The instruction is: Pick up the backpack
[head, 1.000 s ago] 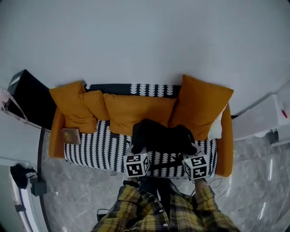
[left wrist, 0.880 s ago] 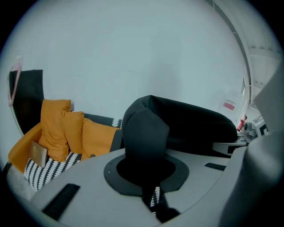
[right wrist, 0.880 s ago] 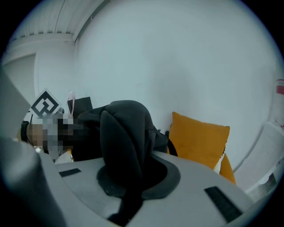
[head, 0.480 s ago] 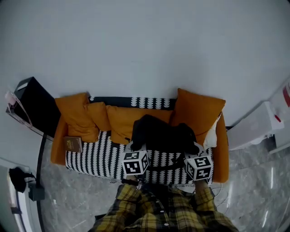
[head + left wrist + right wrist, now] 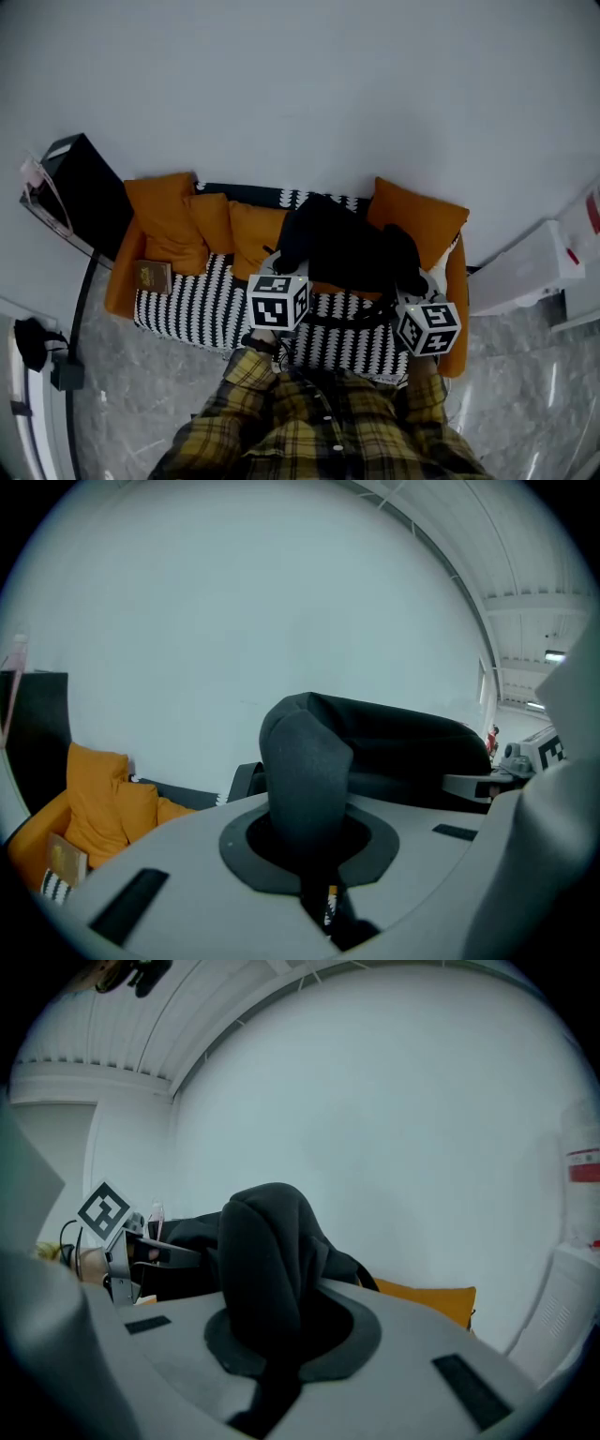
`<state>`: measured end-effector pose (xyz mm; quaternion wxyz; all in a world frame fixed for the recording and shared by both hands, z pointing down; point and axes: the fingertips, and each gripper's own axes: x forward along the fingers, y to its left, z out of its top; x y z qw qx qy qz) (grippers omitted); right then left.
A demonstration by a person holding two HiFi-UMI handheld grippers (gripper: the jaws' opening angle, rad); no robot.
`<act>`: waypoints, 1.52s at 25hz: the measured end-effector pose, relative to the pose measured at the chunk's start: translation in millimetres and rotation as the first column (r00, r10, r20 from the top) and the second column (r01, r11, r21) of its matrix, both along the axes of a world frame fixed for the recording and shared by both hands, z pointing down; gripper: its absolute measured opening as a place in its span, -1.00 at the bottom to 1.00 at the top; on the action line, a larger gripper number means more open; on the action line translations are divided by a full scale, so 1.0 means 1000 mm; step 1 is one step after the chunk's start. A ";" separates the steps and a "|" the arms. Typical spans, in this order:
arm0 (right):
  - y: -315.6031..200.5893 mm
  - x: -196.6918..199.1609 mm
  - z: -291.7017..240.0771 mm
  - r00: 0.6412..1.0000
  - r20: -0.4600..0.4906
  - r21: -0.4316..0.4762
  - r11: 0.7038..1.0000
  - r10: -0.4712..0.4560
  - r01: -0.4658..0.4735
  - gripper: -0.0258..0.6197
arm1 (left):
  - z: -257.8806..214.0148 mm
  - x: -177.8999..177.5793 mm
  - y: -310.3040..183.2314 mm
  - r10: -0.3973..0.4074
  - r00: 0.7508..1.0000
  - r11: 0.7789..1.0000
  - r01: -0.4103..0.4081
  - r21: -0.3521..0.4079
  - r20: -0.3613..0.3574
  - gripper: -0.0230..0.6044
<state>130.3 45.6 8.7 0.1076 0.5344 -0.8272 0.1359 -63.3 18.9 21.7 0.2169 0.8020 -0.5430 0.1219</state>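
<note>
Now: left gripper [image 5: 316, 874], right gripper [image 5: 272, 1372], fingers each pinched on backpack [image 5: 345, 249] fabric, above sofa [image 5: 187, 311]. Lift evenly, grips firm, no tilt.

A black, soft-sided backpack [image 5: 345, 246] hangs slack over a striped sofa [image 5: 197, 309]. One bunched fold of its fabric is clamped in the left gripper [image 5: 314, 850] and another in the right gripper [image 5: 272, 1372], with a strap [image 5: 349, 320] drooping beneath.
</note>
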 end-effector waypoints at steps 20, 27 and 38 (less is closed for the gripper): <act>0.007 0.001 -0.057 0.999 -0.029 0.126 0.992 -0.025 0.028 -0.83 | -0.047 0.005 0.014 0.099 0.995 0.992 -0.098 0.076 -0.020 -0.79; 0.013 -0.005 -0.050 0.999 -0.011 0.101 0.994 -0.033 0.034 -0.83 | -0.044 -0.003 0.018 0.136 0.991 0.989 -0.135 0.065 -0.014 -0.79; 0.016 -0.017 -0.040 0.997 -0.037 0.058 0.996 -0.062 0.064 -0.83 | -0.032 -0.010 0.016 0.145 0.989 0.989 -0.145 0.026 -0.004 -0.79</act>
